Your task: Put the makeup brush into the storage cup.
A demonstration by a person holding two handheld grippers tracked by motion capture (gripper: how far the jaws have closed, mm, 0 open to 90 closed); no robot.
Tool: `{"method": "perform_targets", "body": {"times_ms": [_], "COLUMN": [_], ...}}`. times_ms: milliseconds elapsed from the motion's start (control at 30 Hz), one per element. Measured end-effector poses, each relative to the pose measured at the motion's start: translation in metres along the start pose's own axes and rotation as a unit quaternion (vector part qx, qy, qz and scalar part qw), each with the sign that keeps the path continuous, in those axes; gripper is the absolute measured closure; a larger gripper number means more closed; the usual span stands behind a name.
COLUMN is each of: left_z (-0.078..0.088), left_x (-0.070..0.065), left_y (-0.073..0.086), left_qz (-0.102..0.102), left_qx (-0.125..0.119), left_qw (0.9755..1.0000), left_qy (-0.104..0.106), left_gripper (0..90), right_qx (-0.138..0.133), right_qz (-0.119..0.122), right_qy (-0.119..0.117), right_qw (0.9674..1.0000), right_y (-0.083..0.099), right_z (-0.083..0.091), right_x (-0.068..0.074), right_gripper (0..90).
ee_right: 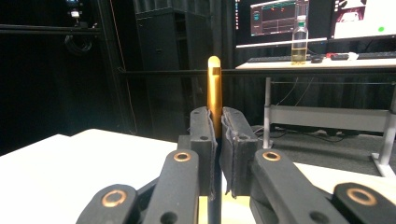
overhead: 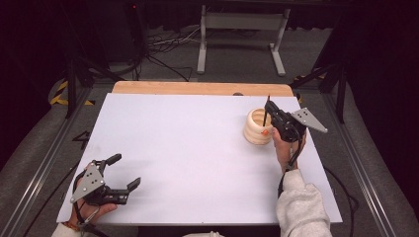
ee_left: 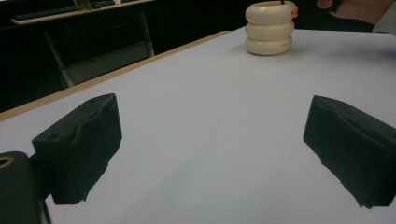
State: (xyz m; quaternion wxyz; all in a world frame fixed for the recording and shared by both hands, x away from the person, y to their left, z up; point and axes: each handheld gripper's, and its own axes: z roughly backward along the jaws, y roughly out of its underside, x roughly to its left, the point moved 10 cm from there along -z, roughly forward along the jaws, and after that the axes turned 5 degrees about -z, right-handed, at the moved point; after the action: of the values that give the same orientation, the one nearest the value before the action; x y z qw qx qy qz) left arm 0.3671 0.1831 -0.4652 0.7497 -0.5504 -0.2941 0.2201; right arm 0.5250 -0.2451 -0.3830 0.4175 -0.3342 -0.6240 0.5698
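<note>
Judging by how things lie, you seem partway through slotting one thin gold-and-black pen [ee_right: 214, 88] into the single cream ribbed ceramic holder [overhead: 257, 127] near the bench's [overhead: 197, 148] far right corner. Your right gripper [overhead: 274, 120] has its fingers clamped on the pen above the holder; your left gripper [overhead: 123, 172] waits, fingers apart, at the near left corner.
</note>
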Motion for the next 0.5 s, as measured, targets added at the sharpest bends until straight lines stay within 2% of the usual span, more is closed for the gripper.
{"method": "perform_targets", "body": {"times_ms": [367,500], "left_z": [-0.0003,-0.0015], "left_x": [-0.0003,-0.0002], "left_y": [0.0004,0.0011], "left_qz": [-0.001,-0.001], "left_qx": [0.002,0.003], "left_qw": [1.0,1.0], "left_qy": [0.001,0.002], "left_gripper": [5.2,5.2], "right_qx": [0.0,0.004], "right_qz": [0.001,0.011], "right_qy": [0.0,-0.001], "right_qw": [1.0,0.9999], "right_y": [-0.0009,-0.0014], "right_z": [0.0013,0.0016], "right_x": [0.0005,0.0029], "right_gripper": [82.7,79.2]}}
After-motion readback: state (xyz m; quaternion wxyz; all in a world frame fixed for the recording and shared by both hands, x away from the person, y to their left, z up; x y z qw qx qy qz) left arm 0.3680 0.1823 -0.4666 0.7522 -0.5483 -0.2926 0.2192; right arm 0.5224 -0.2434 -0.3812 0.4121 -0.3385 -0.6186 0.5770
